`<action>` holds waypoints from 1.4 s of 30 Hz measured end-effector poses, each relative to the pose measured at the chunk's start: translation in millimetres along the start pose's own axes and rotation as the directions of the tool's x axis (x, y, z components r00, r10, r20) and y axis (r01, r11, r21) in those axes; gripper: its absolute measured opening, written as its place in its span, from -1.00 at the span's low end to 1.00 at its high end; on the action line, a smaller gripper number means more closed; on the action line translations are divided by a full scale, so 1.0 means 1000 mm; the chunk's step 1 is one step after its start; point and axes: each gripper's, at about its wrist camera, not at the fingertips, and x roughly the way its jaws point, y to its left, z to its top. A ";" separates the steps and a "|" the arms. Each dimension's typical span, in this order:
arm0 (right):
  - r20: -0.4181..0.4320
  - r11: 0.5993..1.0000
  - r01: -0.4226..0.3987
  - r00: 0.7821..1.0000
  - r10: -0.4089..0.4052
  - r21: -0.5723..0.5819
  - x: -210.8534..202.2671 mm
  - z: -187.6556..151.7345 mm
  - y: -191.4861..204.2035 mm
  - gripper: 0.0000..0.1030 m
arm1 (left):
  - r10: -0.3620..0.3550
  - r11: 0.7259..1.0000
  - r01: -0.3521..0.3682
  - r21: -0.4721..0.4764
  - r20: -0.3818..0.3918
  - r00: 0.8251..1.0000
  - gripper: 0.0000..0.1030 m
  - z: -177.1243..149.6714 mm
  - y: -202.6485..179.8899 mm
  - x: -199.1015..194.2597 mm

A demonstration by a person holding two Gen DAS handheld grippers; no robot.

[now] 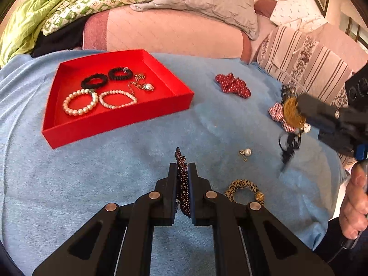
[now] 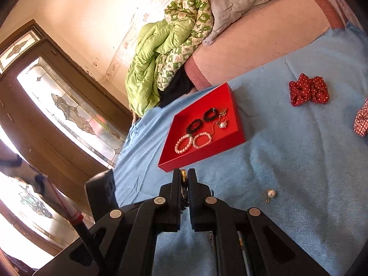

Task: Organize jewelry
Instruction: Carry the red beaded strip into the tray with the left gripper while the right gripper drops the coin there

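- Left claw: clamped on a dark beaded hair piece, held edge-on above the blue blanket.
- Right claw: clamped on a gold disc ornament with black cords hanging below it, lifted clear of the blanket.
- Red tray: ahead and left of the left claw; holds two pearl bracelets, two black scrunchies and a pendant chain.
- Pearl earring and leopard scrunchie: right of the left claw, on the blanket.
- Red dotted scrunchie: far right of the right claw.
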 end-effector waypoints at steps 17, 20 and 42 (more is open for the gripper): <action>-0.020 1.000 0.021 1.000 -0.021 0.017 0.023 0.016 0.006 -0.88 | 0.067 0.997 -0.061 -0.053 0.115 0.991 -0.84 0.048 0.034 -0.027; -0.012 0.999 0.043 0.999 -0.043 -0.002 0.033 0.027 0.015 -0.88 | 0.082 0.995 -0.074 -0.067 0.129 0.988 -0.84 0.056 0.042 -0.029; 0.040 0.992 0.081 0.996 -0.078 -0.096 0.129 0.093 0.037 -0.88 | 0.184 0.973 -0.154 -0.172 0.174 0.967 -0.84 0.116 0.114 -0.005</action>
